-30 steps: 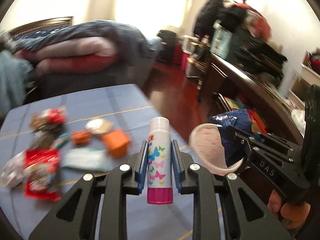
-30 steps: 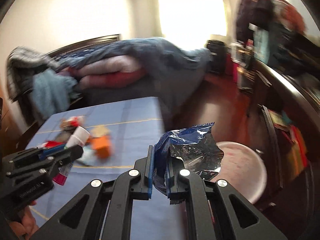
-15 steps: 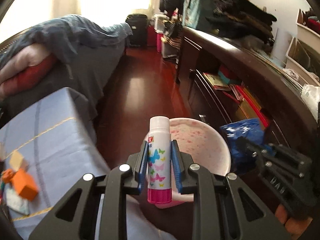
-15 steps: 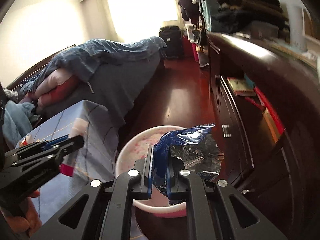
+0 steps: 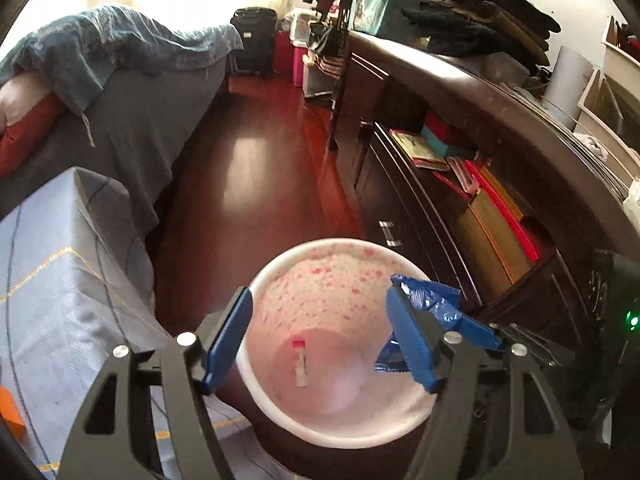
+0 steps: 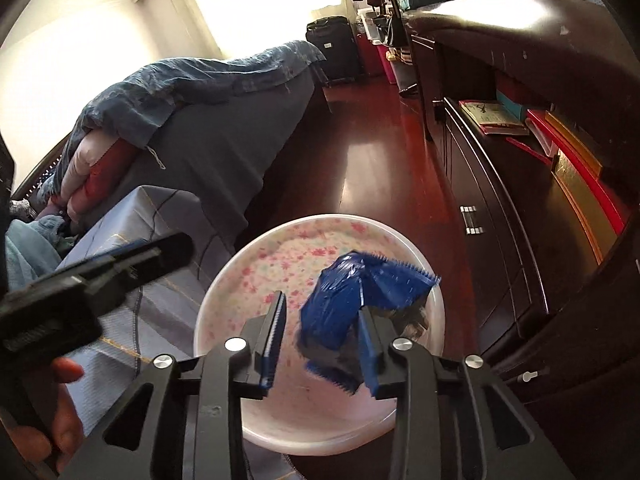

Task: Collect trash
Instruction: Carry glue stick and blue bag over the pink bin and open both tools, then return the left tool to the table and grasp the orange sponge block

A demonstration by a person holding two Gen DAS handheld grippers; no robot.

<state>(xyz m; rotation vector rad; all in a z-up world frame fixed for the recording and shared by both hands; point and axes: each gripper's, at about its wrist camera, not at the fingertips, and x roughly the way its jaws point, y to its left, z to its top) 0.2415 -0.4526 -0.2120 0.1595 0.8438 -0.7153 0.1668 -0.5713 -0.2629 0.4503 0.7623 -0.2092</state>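
Note:
A pink speckled bin (image 5: 320, 280) stands on the floor beside the table; it also shows in the right wrist view (image 6: 248, 268). My left gripper (image 5: 324, 340) is open above it, and the white-and-pink glue stick (image 5: 300, 364) lies at the bin's bottom. My right gripper (image 6: 322, 344) is open over the bin, with the blue foil wrapper (image 6: 340, 300) loose between its jaws, resting against the right finger. The wrapper (image 5: 432, 300) shows at the bin's right rim in the left wrist view.
The table with a blue cloth (image 5: 48, 280) is at the left, with an orange item (image 5: 10, 412) on it. A dark dresser (image 5: 460, 200) with books stands right. A bed (image 5: 120, 92) lies behind. Red wood floor (image 5: 256, 184) runs between.
Both grippers swung from the table to over the bin. The left gripper opened and the glue stick dropped into the bin. The right gripper opened, freeing the blue wrapper.

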